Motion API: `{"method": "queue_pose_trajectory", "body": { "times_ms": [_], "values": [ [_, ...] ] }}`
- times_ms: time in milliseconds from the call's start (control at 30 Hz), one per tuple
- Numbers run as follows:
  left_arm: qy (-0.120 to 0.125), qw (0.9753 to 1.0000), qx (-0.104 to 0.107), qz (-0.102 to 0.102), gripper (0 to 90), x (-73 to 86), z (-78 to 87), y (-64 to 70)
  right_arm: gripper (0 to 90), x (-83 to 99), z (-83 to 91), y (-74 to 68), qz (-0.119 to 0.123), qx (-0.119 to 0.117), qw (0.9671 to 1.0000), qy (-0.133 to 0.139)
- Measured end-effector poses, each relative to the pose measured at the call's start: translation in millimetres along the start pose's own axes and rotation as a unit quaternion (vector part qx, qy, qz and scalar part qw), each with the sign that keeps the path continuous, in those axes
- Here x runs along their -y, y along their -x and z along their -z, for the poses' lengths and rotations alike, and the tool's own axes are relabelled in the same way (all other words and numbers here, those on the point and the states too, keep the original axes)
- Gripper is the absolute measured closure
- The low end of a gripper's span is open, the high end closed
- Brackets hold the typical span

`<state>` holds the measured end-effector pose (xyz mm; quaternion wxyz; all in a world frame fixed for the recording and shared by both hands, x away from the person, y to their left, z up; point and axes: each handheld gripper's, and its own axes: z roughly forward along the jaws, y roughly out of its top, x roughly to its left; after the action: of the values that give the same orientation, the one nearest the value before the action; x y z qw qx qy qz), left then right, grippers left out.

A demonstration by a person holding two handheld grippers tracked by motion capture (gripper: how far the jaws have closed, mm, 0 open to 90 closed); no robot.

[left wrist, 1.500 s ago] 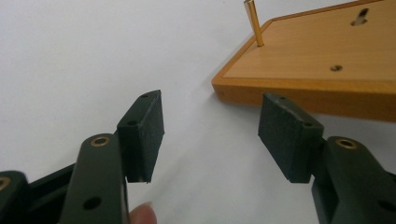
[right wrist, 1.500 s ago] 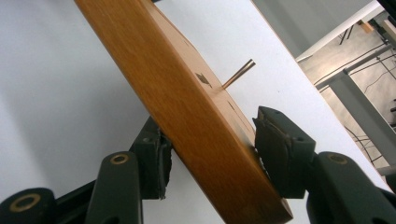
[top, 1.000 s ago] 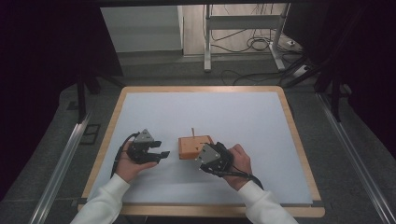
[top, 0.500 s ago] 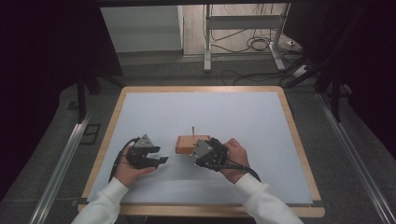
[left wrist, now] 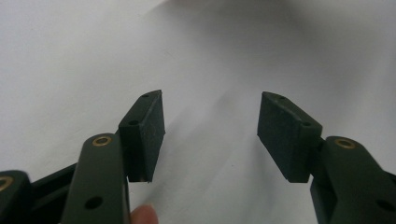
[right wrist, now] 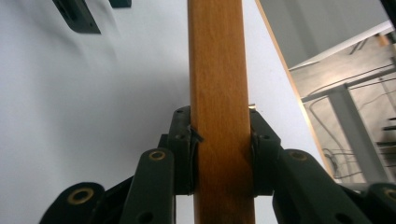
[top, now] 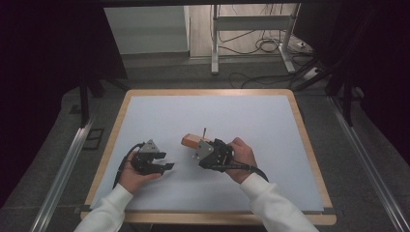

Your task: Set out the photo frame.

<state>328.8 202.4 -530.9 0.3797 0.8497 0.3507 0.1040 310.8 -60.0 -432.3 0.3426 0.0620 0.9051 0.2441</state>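
Right gripper view: smooth rectangular wooden block point(right wrist: 218, 93)

A lab: rig table point(top: 304, 145), floor cables point(top: 256, 46).

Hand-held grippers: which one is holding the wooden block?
The right hand-held gripper: its jaws clamp the wooden block. The left hand-held gripper is open.

A: Which parts of the wooden block point(right wrist: 218, 93) are cut off?

B: In the right gripper view, its top and bottom ends run past the picture's edges. In the high view, the right gripper point(top: 205, 153) covers the block's near end.

A: And the thin pin point(top: 204, 132) standing on the block?

B: Too small to identify.

A: The left gripper point(left wrist: 210, 135)?

B: Its body is cut off by the lower edge; a fingertip point(left wrist: 144, 215) shows only in part.
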Motion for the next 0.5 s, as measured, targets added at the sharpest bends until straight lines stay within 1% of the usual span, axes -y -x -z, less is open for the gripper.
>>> {"method": "queue_pose_trajectory", "body": {
  "times_ms": [33,133,300,367,467,500],
  "values": [
    [-0.001,1.0000,0.000,-0.001,40.9,0.0,0.2,-0.5,69.3,-0.4,2.5,2.6,-0.007,-0.007,0.9999,0.003],
    [0.002,1.0000,0.000,0.001,40.9,0.2,0.4,-0.9,69.3,-0.3,8.4,6.0,-0.015,-0.024,0.9996,0.009],
    [0.001,1.0000,0.001,0.002,40.9,0.2,0.8,-1.5,69.3,-0.8,23.2,3.5,-0.009,-0.062,0.9978,0.021],
    [-0.001,1.0000,0.000,-0.001,40.9,-0.2,0.2,-1.4,69.3,-1.0,29.1,2.0,-0.012,-0.072,0.9970,0.025],
    [-0.001,1.0000,0.000,0.001,40.8,-0.8,-0.1,-0.8,68.9,0.5,32.1,0.5,-0.010,-0.074,0.9969,0.025],
    [-0.001,1.0000,0.000,0.001,40.7,-0.9,0.1,-0.6,68.6,1.2,32.1,1.2,-0.014,-0.073,0.9968,0.027]
  ]
}}
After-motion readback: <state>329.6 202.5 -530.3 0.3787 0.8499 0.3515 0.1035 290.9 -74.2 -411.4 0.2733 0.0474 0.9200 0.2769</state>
